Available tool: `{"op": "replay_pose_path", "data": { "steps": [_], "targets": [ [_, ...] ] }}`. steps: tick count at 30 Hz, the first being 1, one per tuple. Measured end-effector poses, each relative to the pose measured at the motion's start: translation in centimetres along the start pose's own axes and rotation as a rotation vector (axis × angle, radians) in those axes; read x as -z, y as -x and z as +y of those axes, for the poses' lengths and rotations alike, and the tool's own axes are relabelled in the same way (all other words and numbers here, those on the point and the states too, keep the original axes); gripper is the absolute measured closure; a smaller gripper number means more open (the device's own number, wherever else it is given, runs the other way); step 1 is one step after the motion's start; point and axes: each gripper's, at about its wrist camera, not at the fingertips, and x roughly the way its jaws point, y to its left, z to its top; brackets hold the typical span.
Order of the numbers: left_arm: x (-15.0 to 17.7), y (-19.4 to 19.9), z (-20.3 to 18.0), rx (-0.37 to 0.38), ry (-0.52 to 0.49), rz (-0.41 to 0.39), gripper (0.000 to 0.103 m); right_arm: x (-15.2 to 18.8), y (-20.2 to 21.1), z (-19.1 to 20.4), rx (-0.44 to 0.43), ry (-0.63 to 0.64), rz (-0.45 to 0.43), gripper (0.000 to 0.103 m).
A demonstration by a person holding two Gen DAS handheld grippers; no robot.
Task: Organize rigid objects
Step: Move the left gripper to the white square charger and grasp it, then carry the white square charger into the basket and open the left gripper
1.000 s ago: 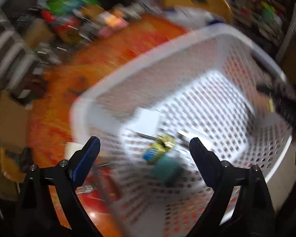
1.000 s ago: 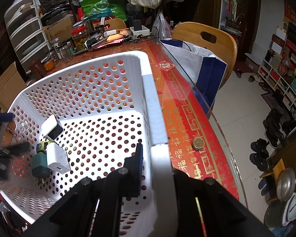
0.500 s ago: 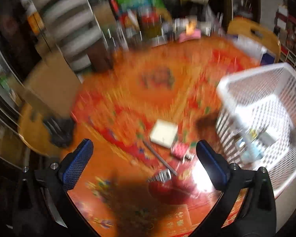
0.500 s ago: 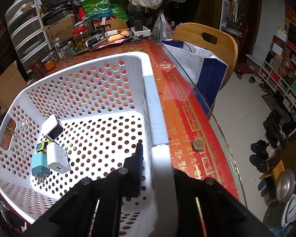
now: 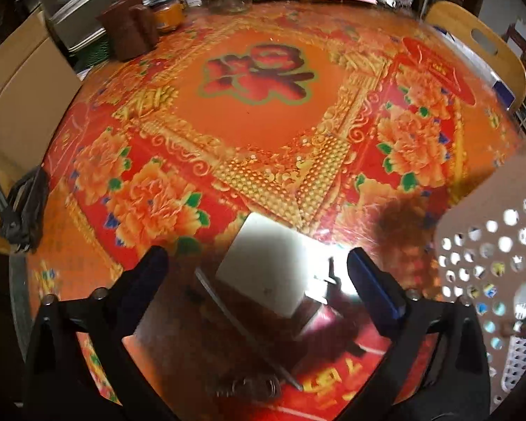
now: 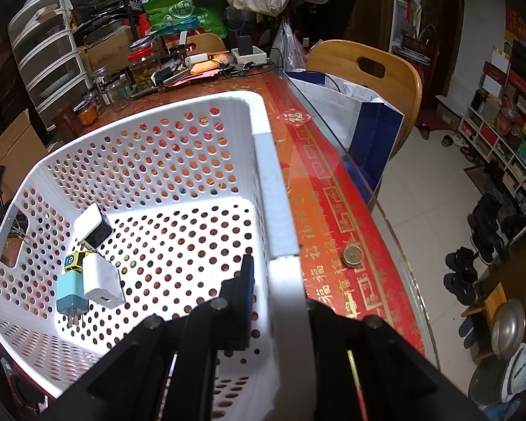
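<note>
A white perforated basket (image 6: 228, 112) stands on the red-and-orange table; its side shows in the left wrist view (image 5: 491, 231). Inside lie a white charger (image 6: 101, 277), a light-blue plug (image 6: 70, 294), a small yellow toy car (image 6: 74, 259) and a white-and-black block (image 6: 93, 226). My right gripper (image 6: 277, 280) is shut on the basket's right rim. My left gripper (image 5: 256, 266) is open and empty, just above a white box (image 5: 270, 266) on the table. A thin metal rod (image 5: 242, 326), a small red item (image 5: 324, 319) and a metal clip (image 5: 249, 387) lie by the box.
Jars and brown cups (image 5: 129, 35) stand at the table's far edge. A coin (image 6: 352, 255) lies on the table right of the basket. A wooden chair (image 6: 364, 70) with a bag (image 6: 336, 112) stands beyond the table's glass edge. A black cloth (image 5: 24, 207) hangs at the left.
My left gripper has swung left out of the basket and come down over the white box on the table. My right gripper has kept its hold on the rim.
</note>
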Motion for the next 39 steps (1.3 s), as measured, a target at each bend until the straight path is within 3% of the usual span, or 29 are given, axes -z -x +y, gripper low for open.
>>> {"op": "replay_pose_path", "data": {
  "steps": [8, 10, 12, 15, 20, 30, 34, 39],
  "targets": [
    [-0.4, -1.3, -0.5, 0.027, -0.012, 0.016, 0.015, 0.0, 0.1, 0.0, 0.000, 0.003, -0.001, 0.095],
    [-0.4, -1.2, -0.3, 0.033, 0.015, 0.010, 0.025, -0.1, 0.0, 0.0, 0.000, 0.001, -0.001, 0.095],
    [-0.5, -1.1, 0.1, 0.043, 0.041, 0.011, 0.044, 0.0, 0.0, 0.0, 0.001, 0.001, 0.000, 0.095],
    [-0.6, -0.8, 0.1, 0.026, 0.041, 0.006, 0.050, 0.0, 0.0, 0.0, 0.001, 0.002, 0.000, 0.095],
    [-0.3, -0.2, -0.1, -0.022, 0.026, -0.012, 0.052, 0.0, 0.0, 0.1, 0.001, 0.001, 0.000, 0.095],
    [-0.1, 3.3, 1.2, -0.067, 0.054, -0.122, 0.053, 0.0, 0.0, 0.1, 0.000, 0.000, -0.001, 0.094],
    [0.0, 5.6, 1.7, -0.109, 0.061, -0.194, 0.053, -0.1, 0.0, 0.1, 0.000, 0.001, -0.001, 0.094],
    [0.0, 10.6, 1.7, -0.092, 0.066, -0.276, 0.053, -0.1, 0.0, 0.0, 0.000, 0.001, -0.001, 0.094]
  ]
}}
